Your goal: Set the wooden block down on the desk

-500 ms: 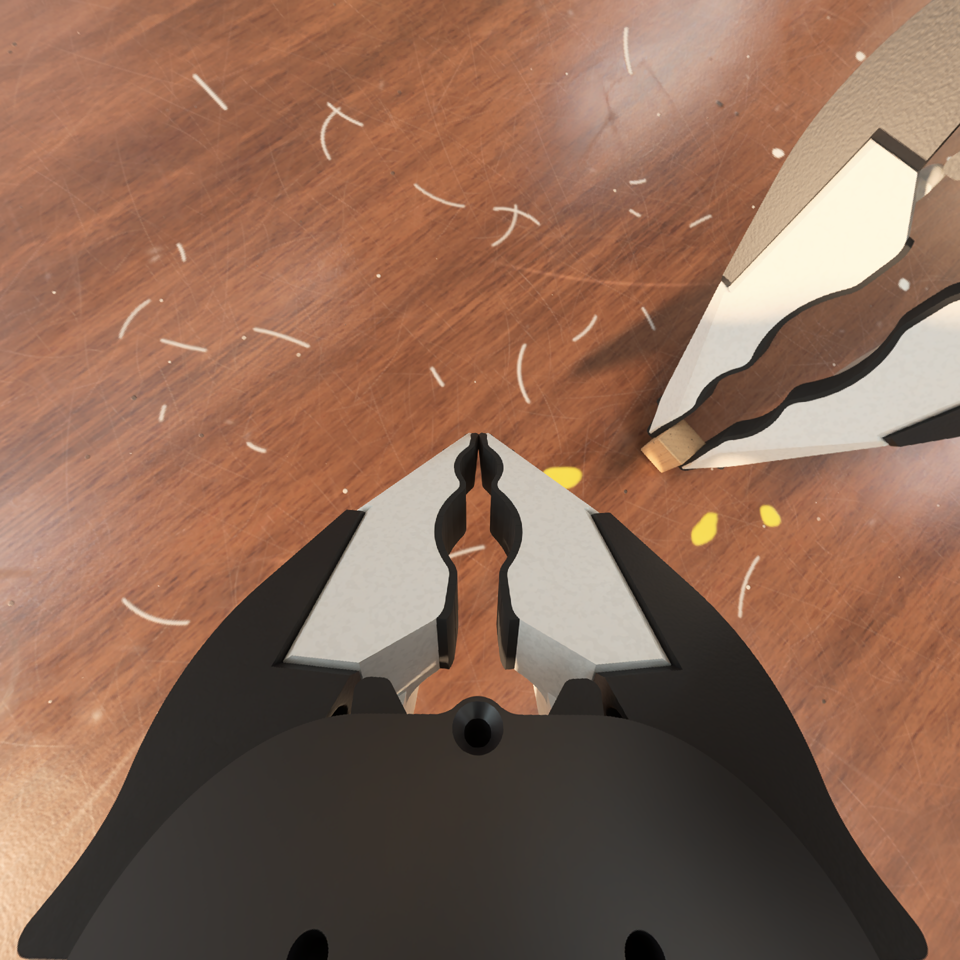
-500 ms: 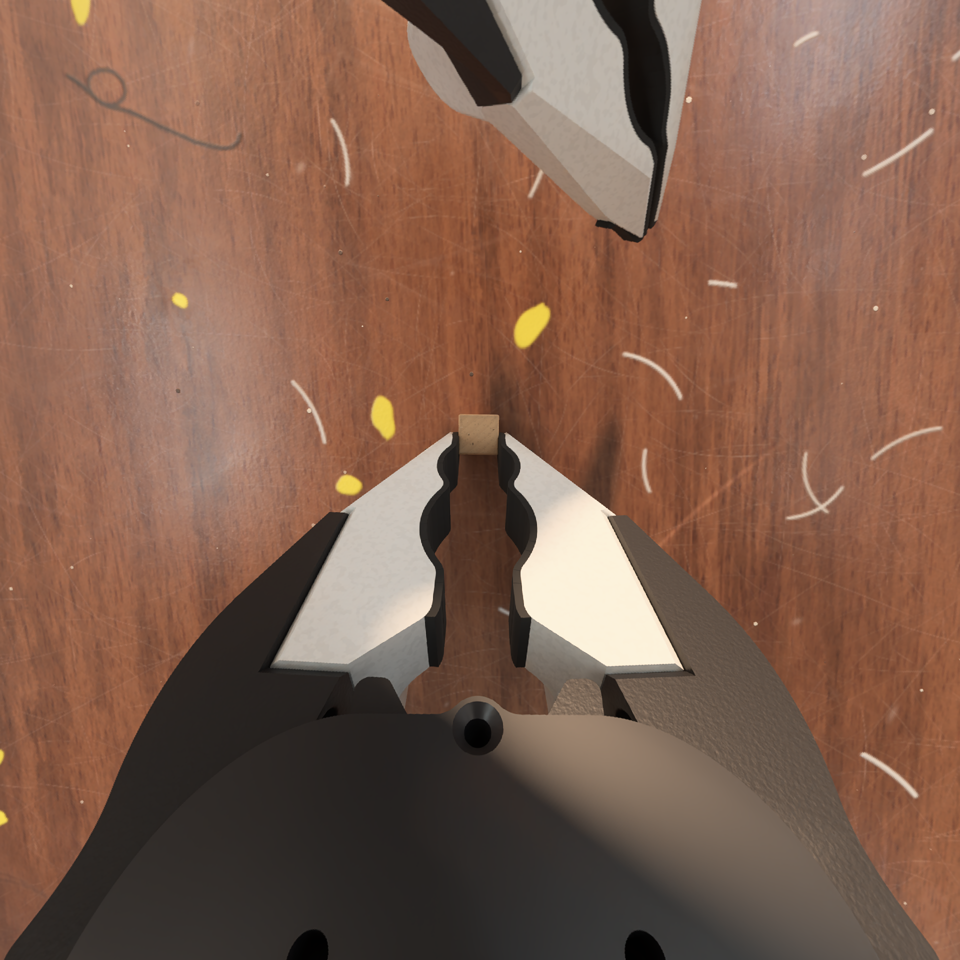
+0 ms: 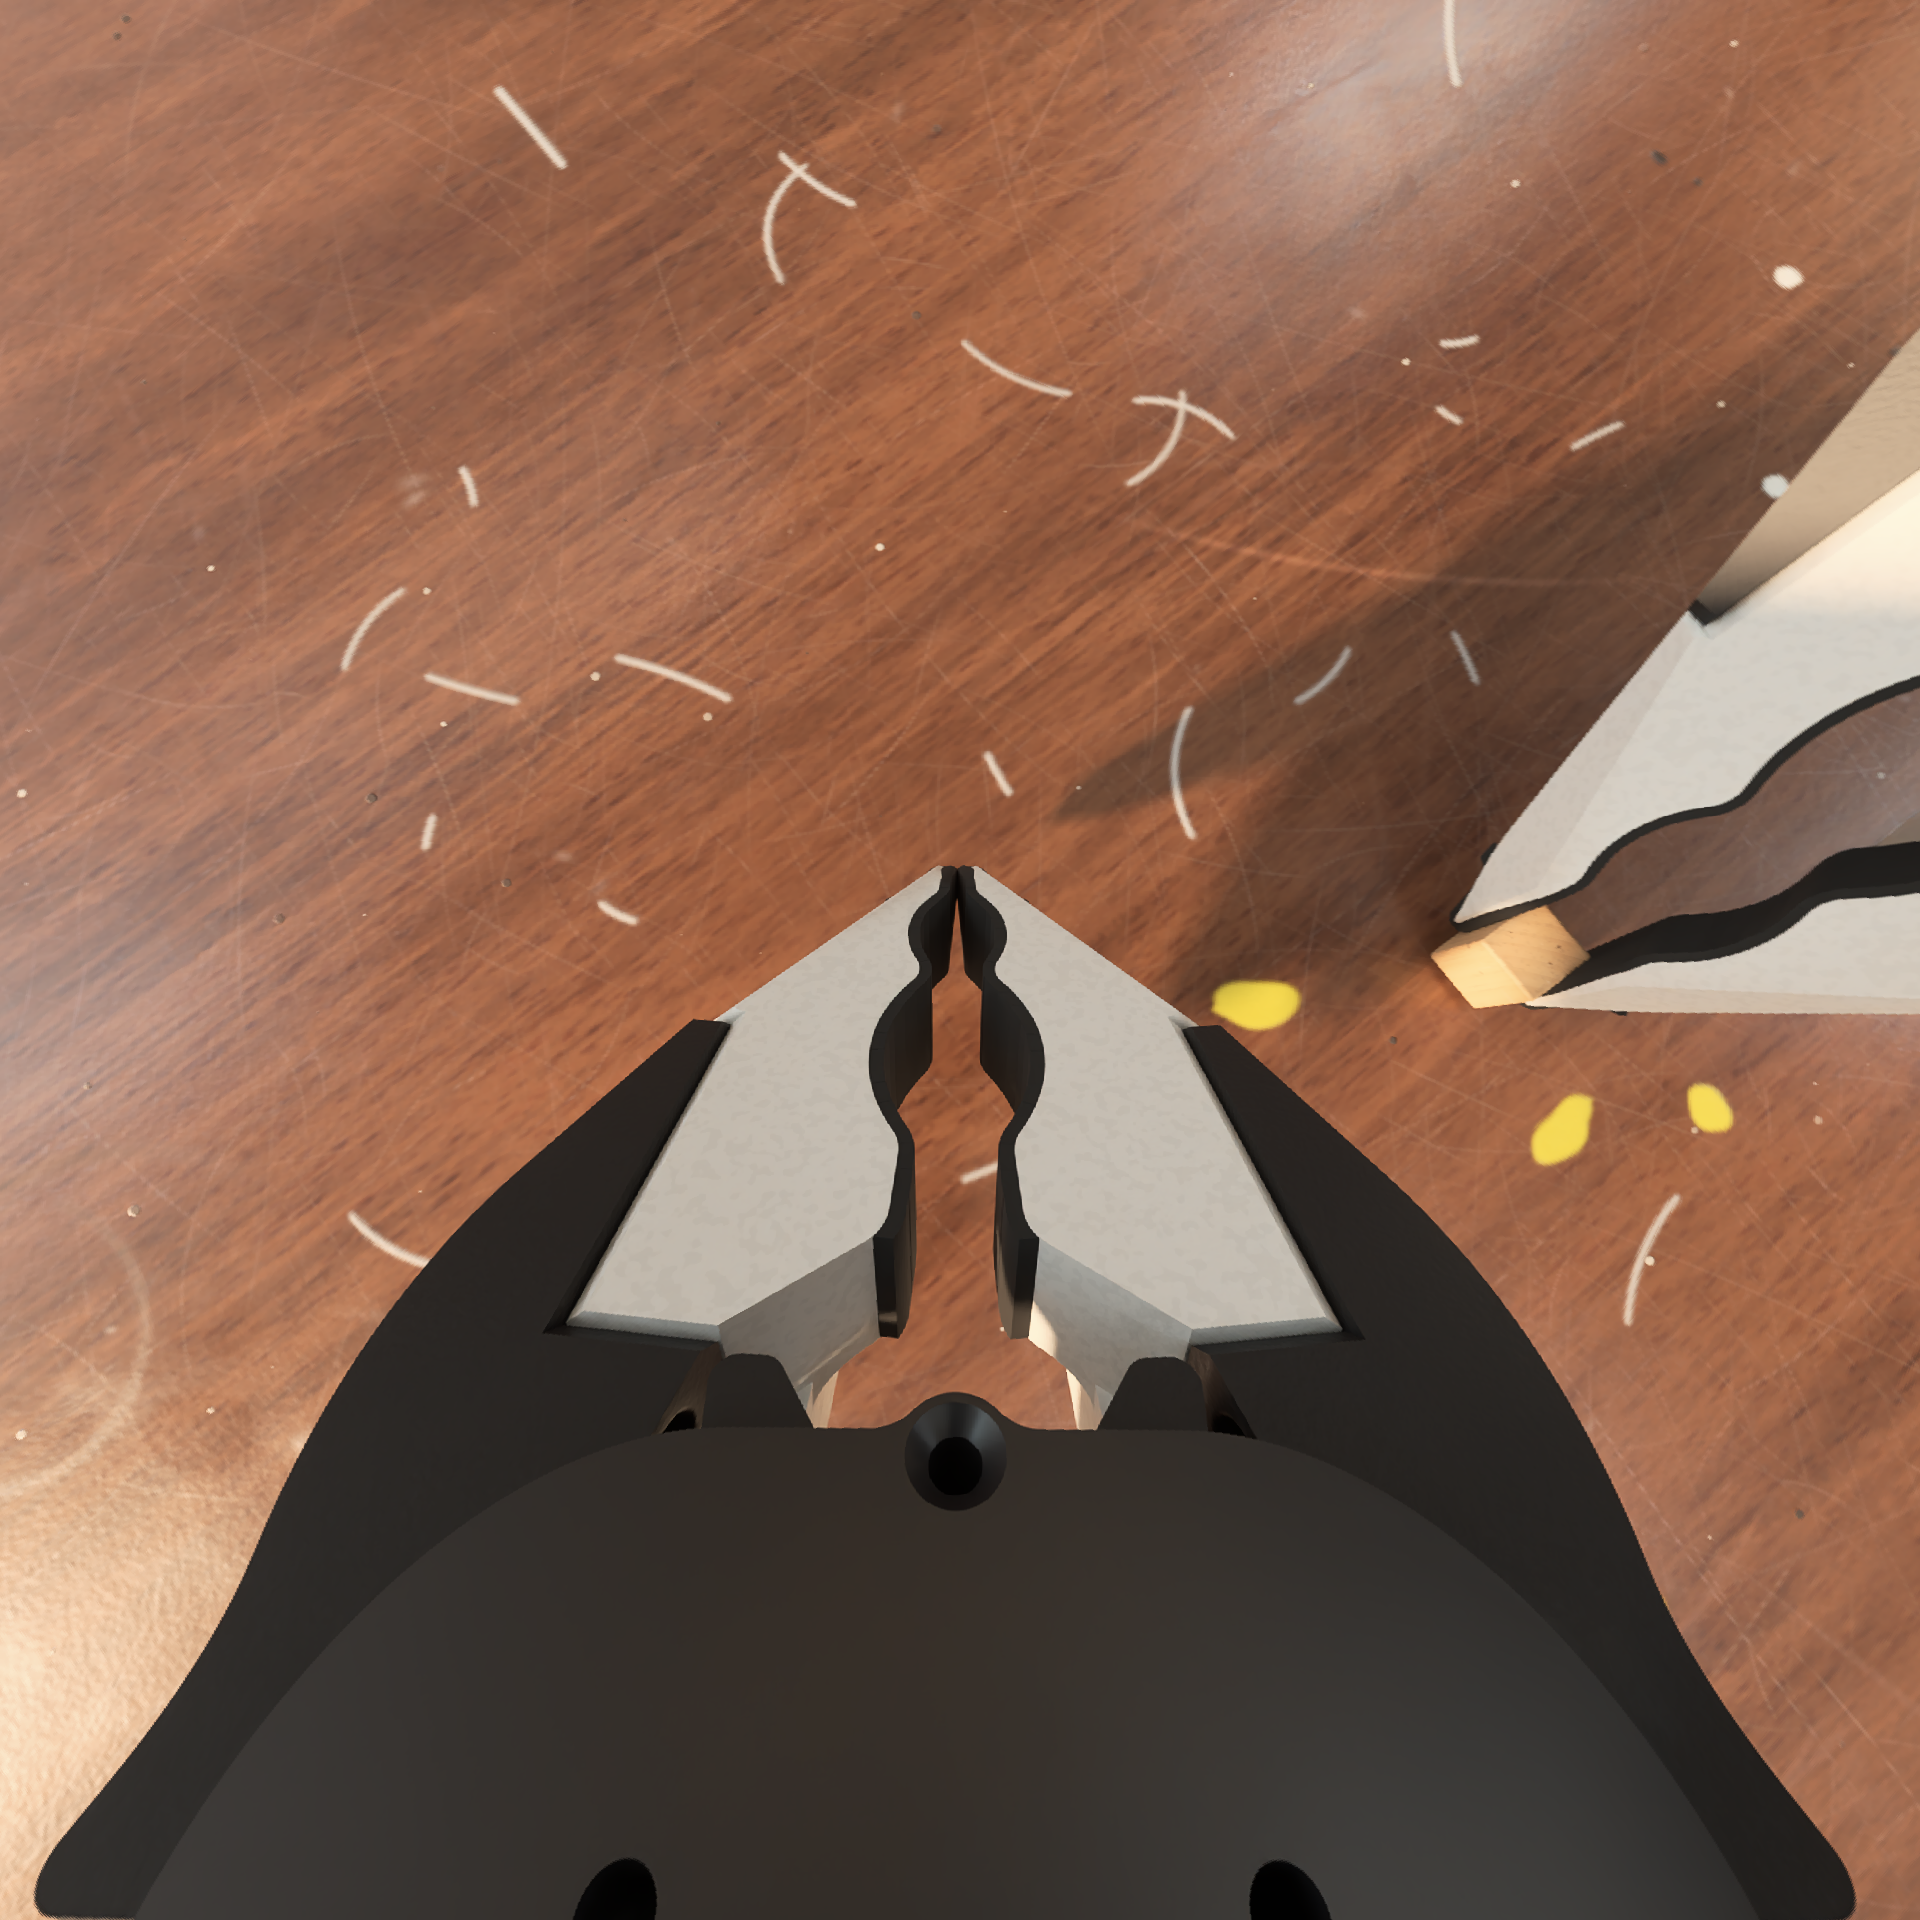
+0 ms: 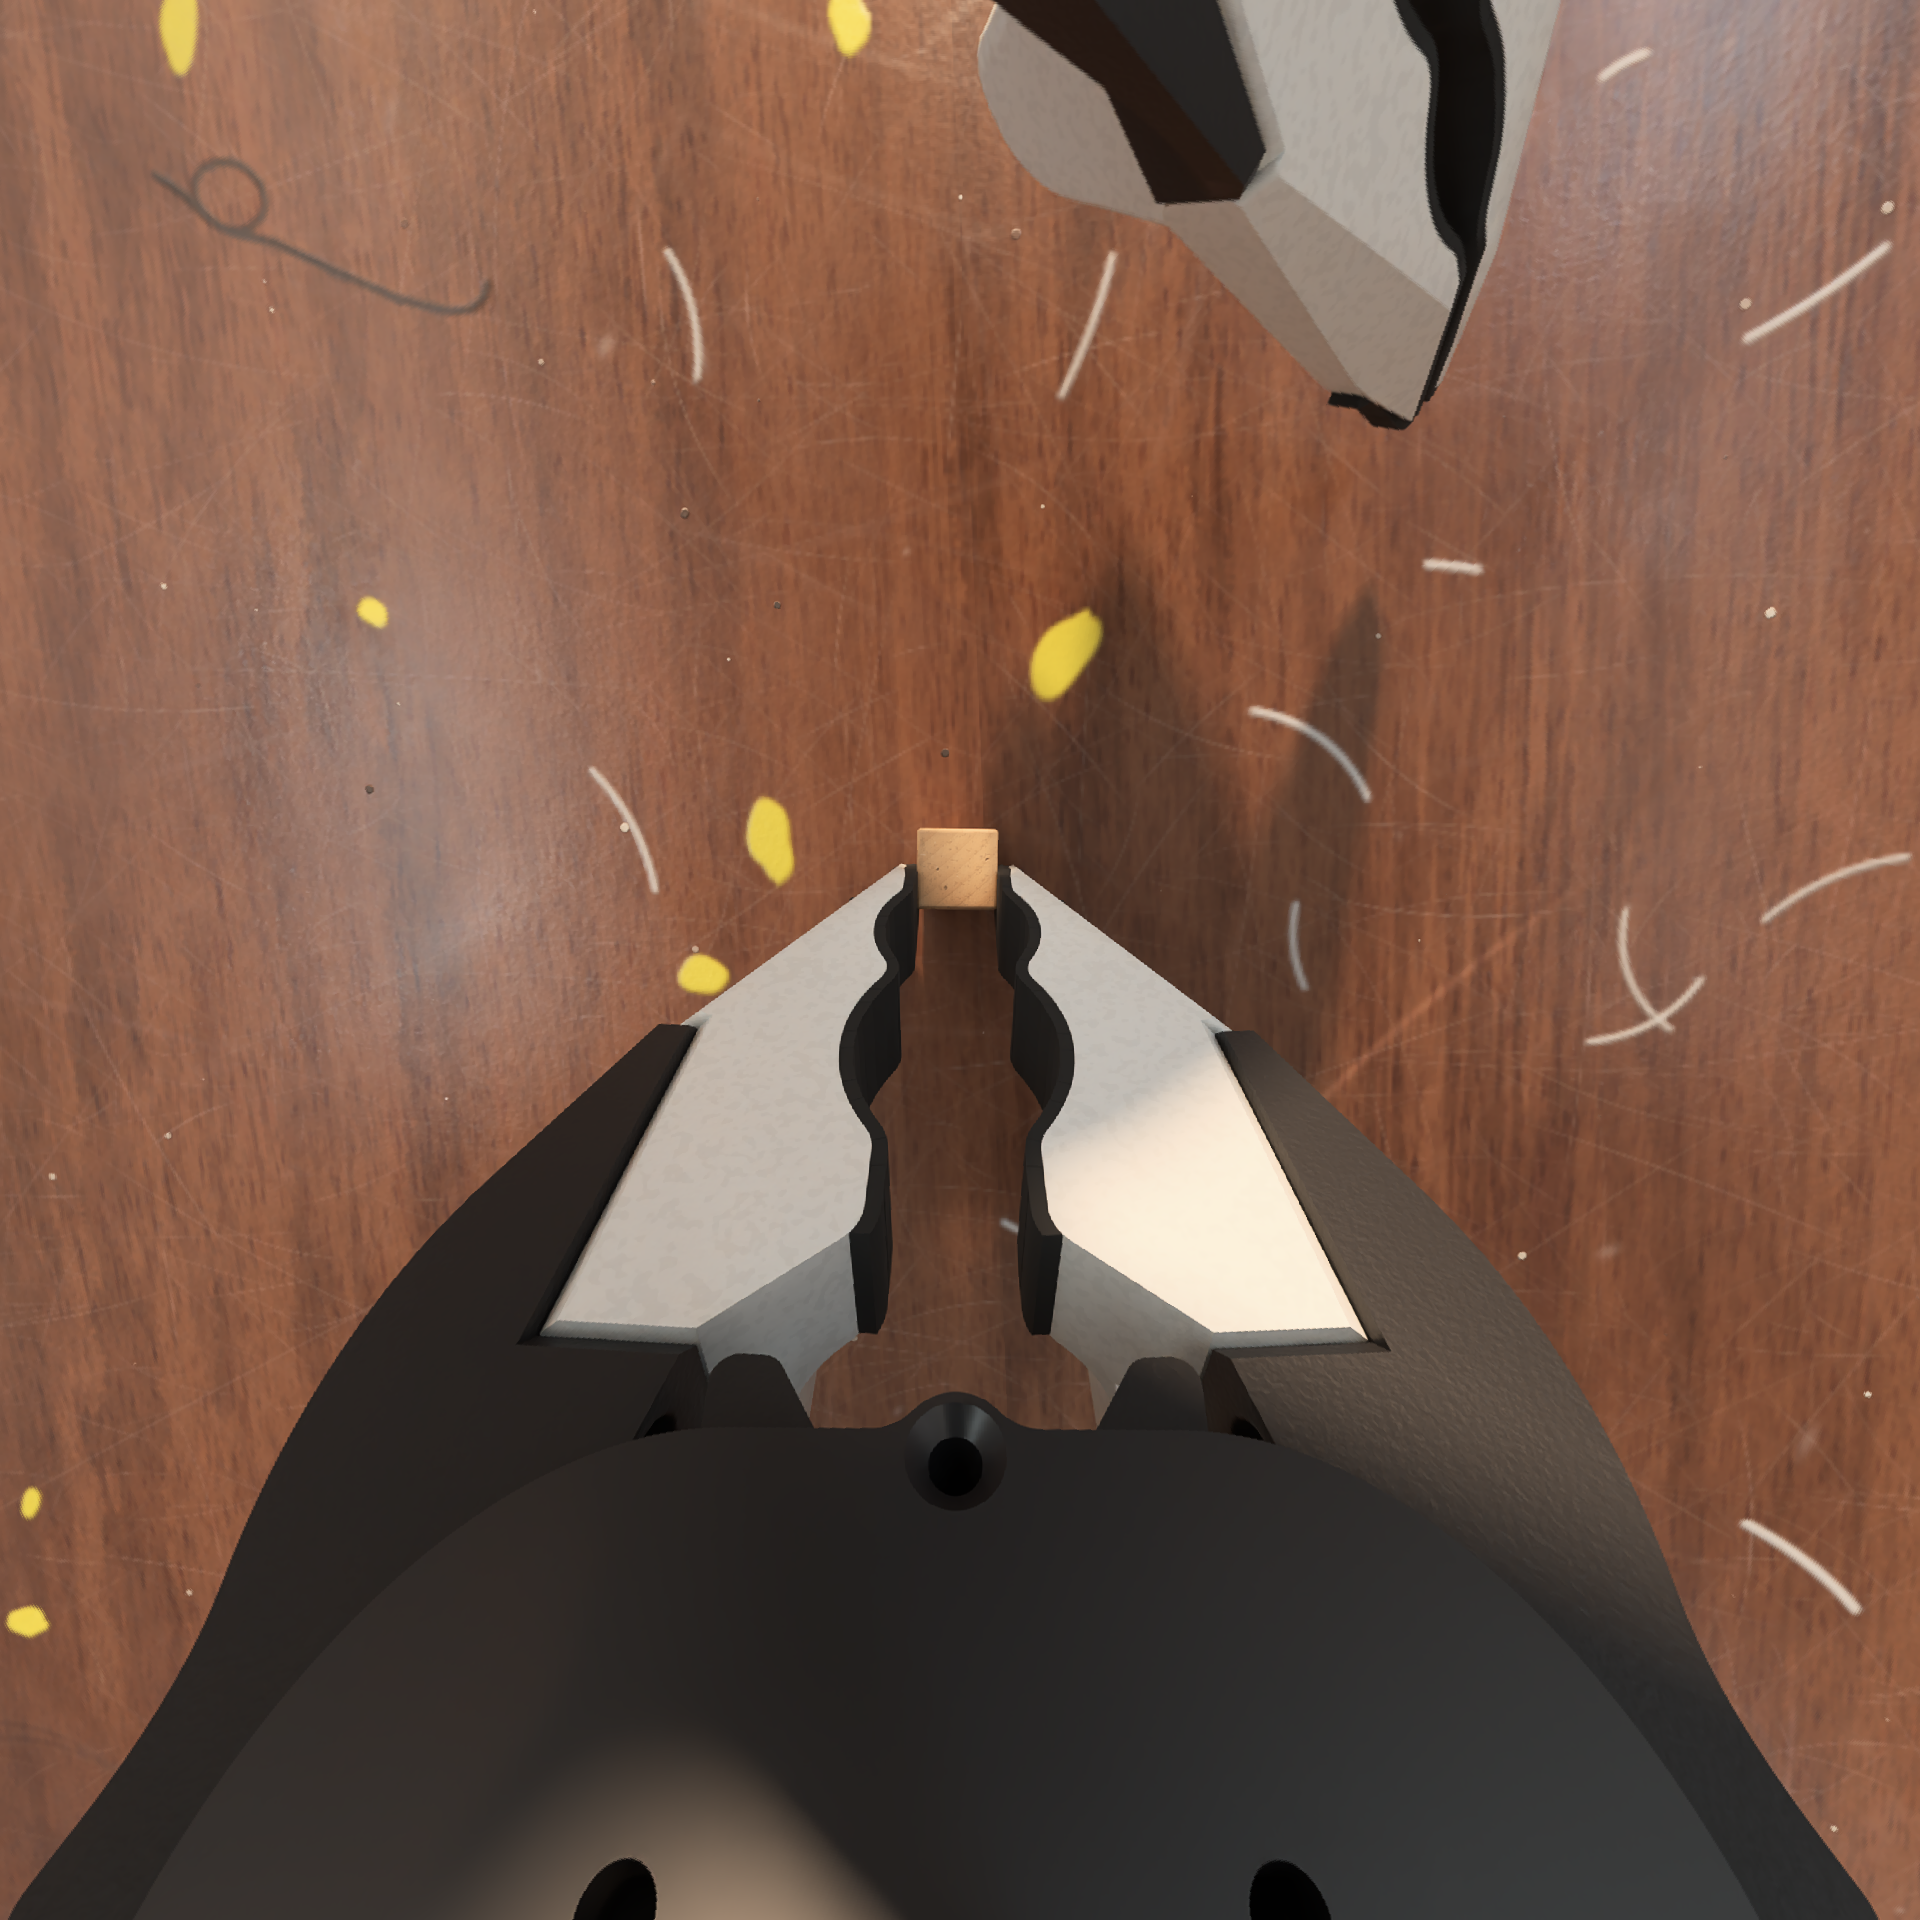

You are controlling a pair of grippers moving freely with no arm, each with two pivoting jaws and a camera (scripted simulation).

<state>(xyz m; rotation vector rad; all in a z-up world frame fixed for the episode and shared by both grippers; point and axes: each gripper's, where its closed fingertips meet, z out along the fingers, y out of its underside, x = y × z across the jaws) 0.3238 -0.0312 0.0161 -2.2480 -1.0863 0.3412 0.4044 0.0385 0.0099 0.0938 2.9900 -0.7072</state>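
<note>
A small light wooden block (image 4: pixel 957 868) is pinched between the tips of my right gripper (image 4: pixel 957 885), just over the dark wooden desk (image 4: pixel 416 935). I cannot tell whether the block touches the desk. In the left wrist view the block (image 3: pixel 1496 956) and the right gripper (image 3: pixel 1519 968) show at the right edge. My left gripper (image 3: pixel 956 878) is shut and empty, hovering over the desk to the left of the block. It also shows at the top right of the right wrist view (image 4: pixel 1382 410).
The desk carries yellow paint spots (image 4: pixel 1065 655) (image 3: pixel 1255 1003), thin white scratch marks (image 3: pixel 670 675) and a dark scribble (image 4: pixel 312 239). No other objects show in either view.
My left gripper has drifted a little farther from the right gripper and the block. The right gripper has stayed still, with its hold on the block unchanged.
</note>
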